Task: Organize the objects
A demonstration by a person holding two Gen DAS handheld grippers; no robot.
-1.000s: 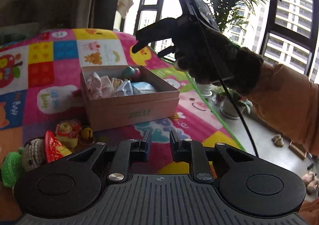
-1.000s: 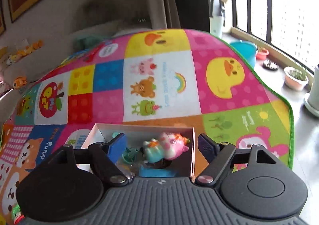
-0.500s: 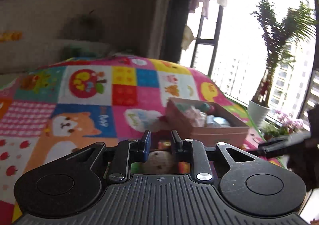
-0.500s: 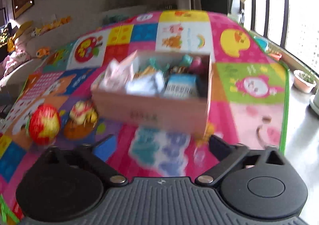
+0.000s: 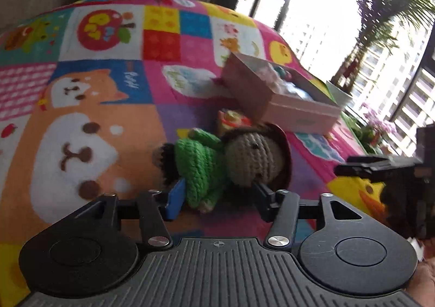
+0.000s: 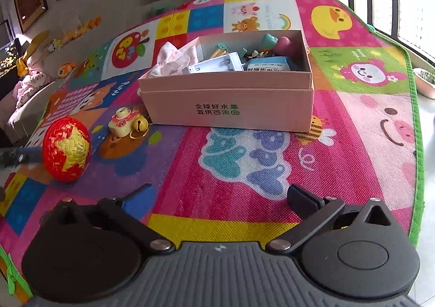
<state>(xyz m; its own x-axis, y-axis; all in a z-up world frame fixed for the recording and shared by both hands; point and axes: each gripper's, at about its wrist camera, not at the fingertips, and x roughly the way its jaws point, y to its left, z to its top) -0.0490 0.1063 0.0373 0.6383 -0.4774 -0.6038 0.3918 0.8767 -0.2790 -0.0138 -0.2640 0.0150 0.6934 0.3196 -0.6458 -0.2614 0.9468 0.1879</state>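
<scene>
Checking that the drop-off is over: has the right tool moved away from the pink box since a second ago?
Yes. The right tool has pulled back and down from above the pink box, which now sits well ahead of it on the play mat.

One box (image 6: 228,106), one knitted doll (image 5: 231,163), one woven ball (image 6: 66,149), one toy camera (image 6: 123,123) with a bell (image 6: 140,125), and perhaps eight items in the box.

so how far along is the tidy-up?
Partly done: the pink box already holds several items. In hand: the left tool, jaws opening, straddles the crochet doll, not yet gripped. Left: the doll, red woven ball and toy camera with bell. Right tool opening, empty.
</scene>
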